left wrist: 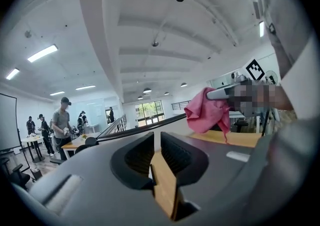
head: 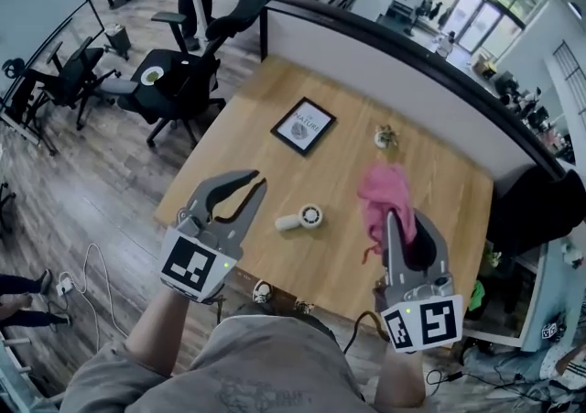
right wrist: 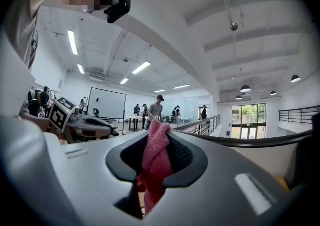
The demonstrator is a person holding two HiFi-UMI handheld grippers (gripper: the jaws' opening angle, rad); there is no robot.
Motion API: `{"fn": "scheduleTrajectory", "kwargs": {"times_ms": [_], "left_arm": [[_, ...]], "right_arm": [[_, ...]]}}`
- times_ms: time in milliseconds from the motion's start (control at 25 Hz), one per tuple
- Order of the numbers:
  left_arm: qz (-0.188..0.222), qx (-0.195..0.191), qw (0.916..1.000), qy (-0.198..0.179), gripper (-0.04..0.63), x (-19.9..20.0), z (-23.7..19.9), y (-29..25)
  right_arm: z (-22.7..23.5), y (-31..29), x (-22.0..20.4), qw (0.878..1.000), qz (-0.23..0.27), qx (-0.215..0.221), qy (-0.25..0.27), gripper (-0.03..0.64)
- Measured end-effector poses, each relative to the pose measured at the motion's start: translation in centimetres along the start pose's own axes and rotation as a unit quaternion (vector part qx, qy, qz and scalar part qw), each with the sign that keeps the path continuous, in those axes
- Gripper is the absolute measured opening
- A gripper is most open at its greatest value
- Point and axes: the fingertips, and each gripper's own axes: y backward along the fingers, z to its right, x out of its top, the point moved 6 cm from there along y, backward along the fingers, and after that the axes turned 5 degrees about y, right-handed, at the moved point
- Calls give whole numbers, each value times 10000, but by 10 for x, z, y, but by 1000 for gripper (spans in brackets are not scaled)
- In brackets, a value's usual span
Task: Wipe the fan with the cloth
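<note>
One gripper does the carrying: the right gripper (head: 406, 216) pinches the pink cloth (head: 385, 191) so it hangs free for wiping. The left gripper (head: 258, 180), jaws nearly together and empty, looks spare to steady the white fan (head: 300, 218) lying on the table (head: 238, 127) below.

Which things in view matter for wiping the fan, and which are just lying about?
For the job:
small white plastic fan
pink fabric cloth, clamped in the right gripper

Lying about:
black-framed picture
small pale object, too small to identify
</note>
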Motion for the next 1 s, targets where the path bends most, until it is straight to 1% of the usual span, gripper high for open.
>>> {"fn": "scheduleTrajectory", "kwargs": {"times_ms": [120,240,480,560,640,720,760,840,1000], "left_arm": [[82,-75,9999,88,23,5,6,8],[109,-162,9996,189,3,7,13,14],[2,-229,9989,402,3,-3,28,24],[-66,-199,9989,414,2,-6,30,26],[-118,-80,9992,375,2,-7,28,28],[-83,40,9995,295,2,-7,23,28],[-71,75,9994,316,2,-6,21,28],[-61,79,9992,381,2,-5,20,30],[-22,16,9993,380,2,-2,24,33]], "right_arm": [[-4,10,-2,9999,-76,37,72,78],[-8,19,-4,9999,-134,58,11,78],[-22,33,-18,9991,-352,195,-158,78],[-26,35,-23,9988,-409,214,-182,78],[-28,35,-24,9986,-436,218,-183,78],[-29,34,-25,9986,-453,211,-150,78],[-30,33,-25,9986,-461,208,-129,78],[-31,31,-24,9987,-464,203,-103,78],[-32,33,-22,9988,-455,169,-99,78]]}}
